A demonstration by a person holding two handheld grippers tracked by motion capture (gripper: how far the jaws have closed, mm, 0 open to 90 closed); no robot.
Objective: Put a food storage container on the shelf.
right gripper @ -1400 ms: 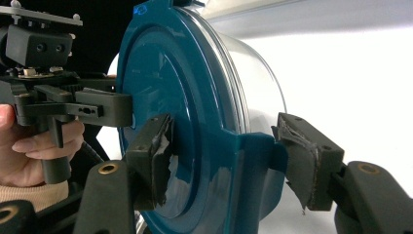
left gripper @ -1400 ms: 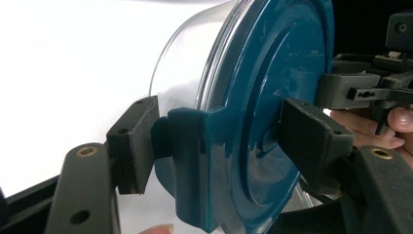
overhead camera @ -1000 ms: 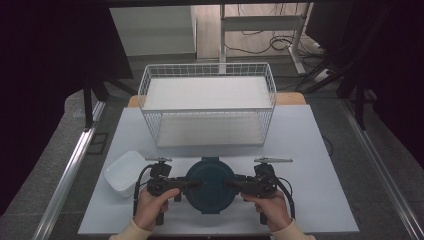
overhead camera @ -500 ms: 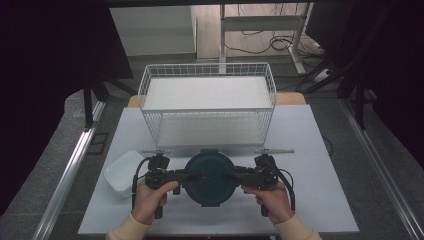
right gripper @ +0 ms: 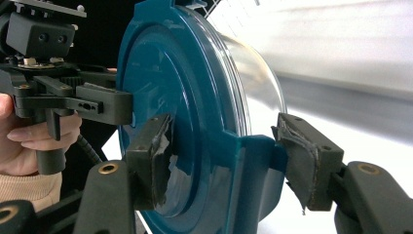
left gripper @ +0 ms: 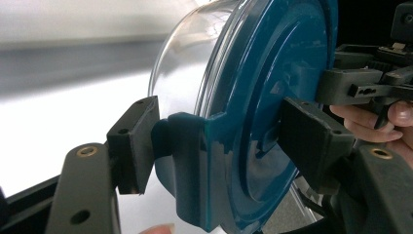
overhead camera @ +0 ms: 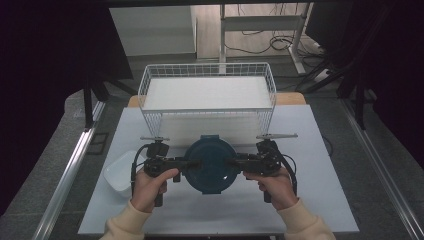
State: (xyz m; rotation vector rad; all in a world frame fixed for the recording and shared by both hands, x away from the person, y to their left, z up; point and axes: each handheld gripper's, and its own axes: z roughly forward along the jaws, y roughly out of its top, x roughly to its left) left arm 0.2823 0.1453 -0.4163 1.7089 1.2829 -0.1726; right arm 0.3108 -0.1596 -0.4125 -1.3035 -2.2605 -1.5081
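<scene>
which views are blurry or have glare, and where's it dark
High view: sharp on the table, black at both sides. Left gripper view: lidded container sharp, background smeared, glare on its clear wall. Right gripper view: streaked background, bright white upper right.

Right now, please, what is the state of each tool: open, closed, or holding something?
Left tool: closed on the left latch tab of the blue-lidded glass container.
Right tool: closed on the container's right latch tab.

Left tongs (overhead camera: 192, 163) and right tongs (overhead camera: 231, 162) level, facing inward, both clamped
</scene>
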